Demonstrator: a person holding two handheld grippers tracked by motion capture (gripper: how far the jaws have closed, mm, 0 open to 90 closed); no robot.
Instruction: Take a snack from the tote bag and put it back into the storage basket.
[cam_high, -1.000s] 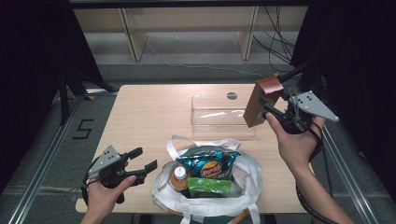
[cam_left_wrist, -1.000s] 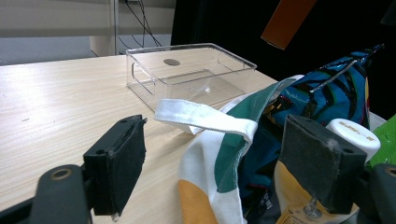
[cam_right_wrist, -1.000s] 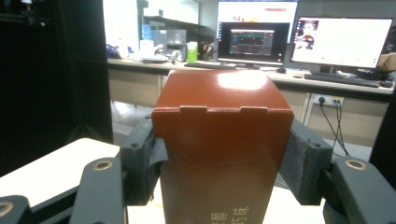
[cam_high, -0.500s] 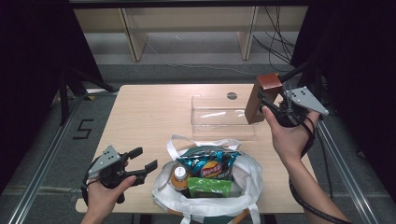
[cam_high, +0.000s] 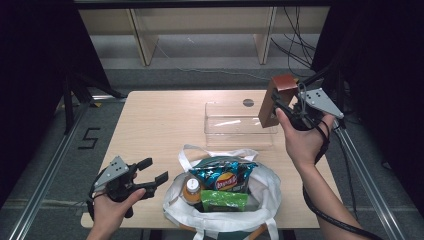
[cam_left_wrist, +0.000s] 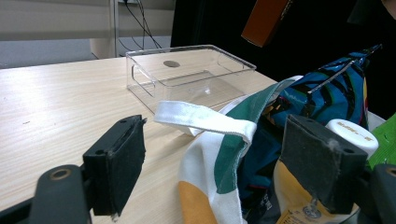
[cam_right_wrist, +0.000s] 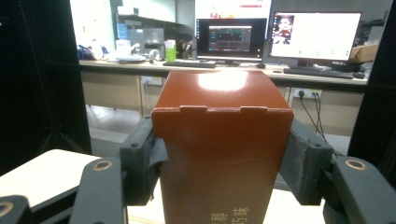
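My right gripper (cam_high: 278, 108) is shut on a tall brown carton (cam_high: 274, 100), held upright in the air at the right end of a clear plastic tray (cam_high: 240, 131). In the right gripper view the carton (cam_right_wrist: 222, 149) sits squarely between both pads. Near the table's front left corner my left gripper (cam_high: 153, 170) is open and holds nothing, just left of a white tote bag (cam_high: 265, 190). The bag holds a blue chip bag (cam_high: 222, 175), an orange-capped bottle (cam_high: 191, 187) and a green packet (cam_high: 224, 201). In the left gripper view the bag's handle (cam_left_wrist: 201, 116) lies between the jaws' line of sight.
A small grey disc (cam_high: 248, 102) is set into the wooden table (cam_high: 160, 120) behind the tray. Metal rails run along both sides of the table. Shelving and cables lie beyond the far edge. Bare tabletop stretches across the left half.
The right gripper has carried the brown carton slightly left and farther out, over the tray's right end. The left gripper and the bag have not moved.
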